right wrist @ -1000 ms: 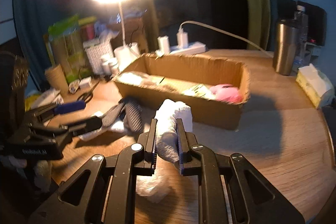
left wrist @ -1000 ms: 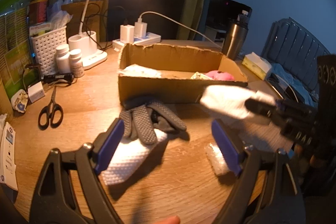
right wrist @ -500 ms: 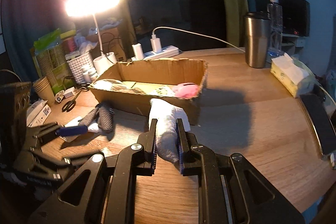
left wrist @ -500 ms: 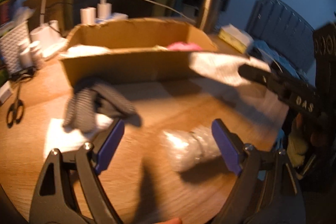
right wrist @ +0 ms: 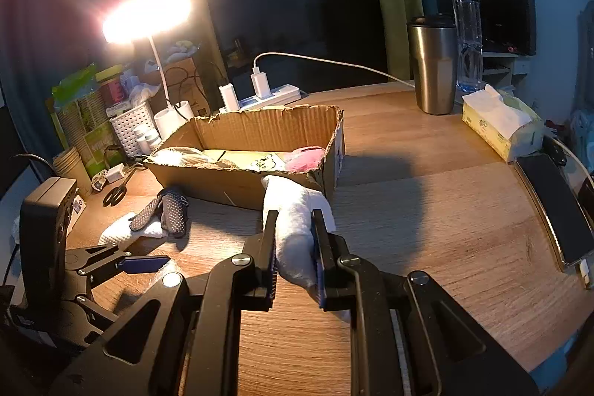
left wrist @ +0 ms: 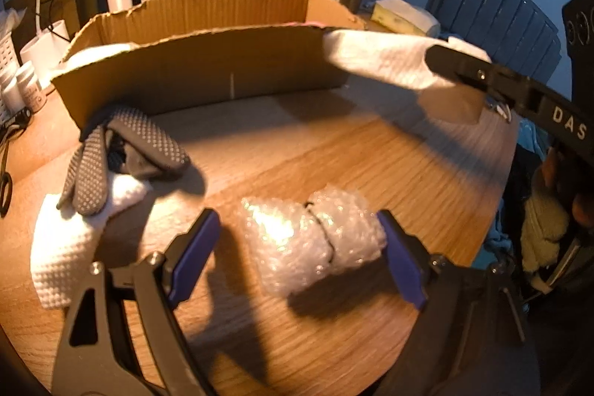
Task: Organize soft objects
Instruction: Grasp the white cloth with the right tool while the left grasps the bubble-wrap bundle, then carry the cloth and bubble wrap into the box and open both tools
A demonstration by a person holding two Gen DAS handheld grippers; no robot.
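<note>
Wooden table point(right wrist: 427, 210); right gripper point(right wrist: 295, 247) "DAS", jaws clenching white cloth point(right wrist: 297, 221); left gripper point(left wrist: 297, 247) jaws released.

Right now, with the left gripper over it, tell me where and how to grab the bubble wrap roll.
Grip the bubble wrap roll by its two ends, coming straight down from above. It lies flat on the table, lengthwise between the left gripper's open blue pads. The band round its middle should keep it rolled, though it will probably squash.
</note>
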